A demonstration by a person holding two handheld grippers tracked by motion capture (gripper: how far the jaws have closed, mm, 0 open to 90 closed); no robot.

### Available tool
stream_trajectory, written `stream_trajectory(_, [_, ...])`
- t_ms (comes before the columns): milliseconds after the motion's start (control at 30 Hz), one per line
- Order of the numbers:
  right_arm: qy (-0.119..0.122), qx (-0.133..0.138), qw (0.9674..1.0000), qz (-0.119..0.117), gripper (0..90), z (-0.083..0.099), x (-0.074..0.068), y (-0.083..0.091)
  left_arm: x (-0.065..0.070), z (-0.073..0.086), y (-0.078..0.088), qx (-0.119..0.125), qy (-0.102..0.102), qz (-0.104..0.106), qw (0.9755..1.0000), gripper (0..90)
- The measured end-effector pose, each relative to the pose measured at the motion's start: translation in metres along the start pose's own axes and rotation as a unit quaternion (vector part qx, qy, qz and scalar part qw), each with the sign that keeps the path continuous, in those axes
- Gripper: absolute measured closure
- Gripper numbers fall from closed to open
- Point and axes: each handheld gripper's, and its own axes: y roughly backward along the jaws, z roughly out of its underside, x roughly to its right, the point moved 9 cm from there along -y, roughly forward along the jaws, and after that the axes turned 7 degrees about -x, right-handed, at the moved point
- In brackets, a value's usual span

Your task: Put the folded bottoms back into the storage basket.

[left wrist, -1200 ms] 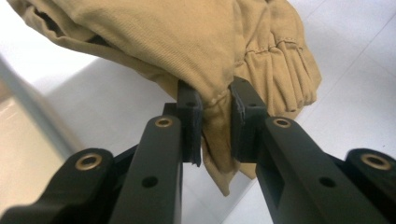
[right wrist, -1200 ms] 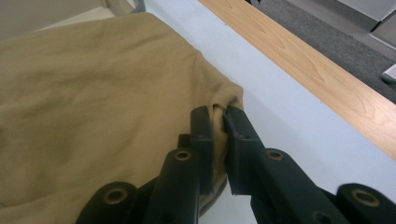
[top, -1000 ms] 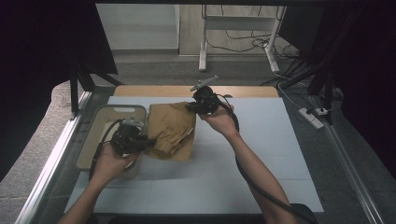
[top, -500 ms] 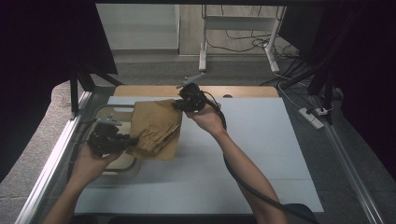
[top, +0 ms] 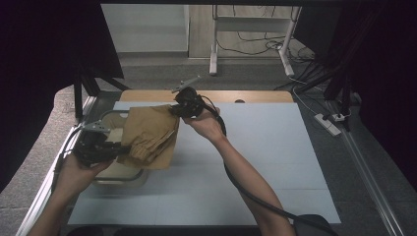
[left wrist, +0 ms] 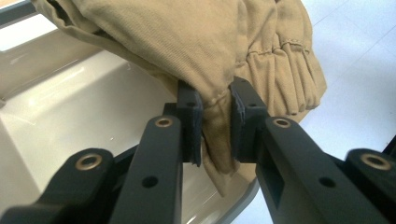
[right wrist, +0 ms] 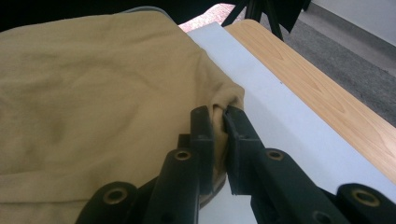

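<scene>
The left hand-held gripper (top: 110, 149) is clamping a bunched fold of the tan garment (top: 150, 135) near its gathered, elasticated hem, jaws pinched tight on the cloth; the right hand-held gripper (top: 178, 109) is pinching a far corner of the same garment, its jaws closed on the fabric too. Gripped at two separated points, the cloth is hanging spread between them rather than bunching, which looks meant for carrying it flat; it is riding partly above the beige tub (top: 116, 172) at the left edge of the worktop (top: 275, 162) and partly above the white surface; the next call is probably lowering it into the tub.
</scene>
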Motion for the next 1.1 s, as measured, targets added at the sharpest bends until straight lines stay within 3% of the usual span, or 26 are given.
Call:
stream_trajectory(400, [0.010,0.004,0.9998,-0.017,83.0,-0.019,-0.021,-0.025,-0.025,0.025,0.017,-0.006,0.025,-0.014,0.9996,75.4])
stream_trajectory(1100, [0.013,0.006,0.9992,-0.037,82.8,-0.037,-0.046,-0.066,-0.061,0.059,0.028,-0.018,0.073,-0.040,0.9963,75.4])
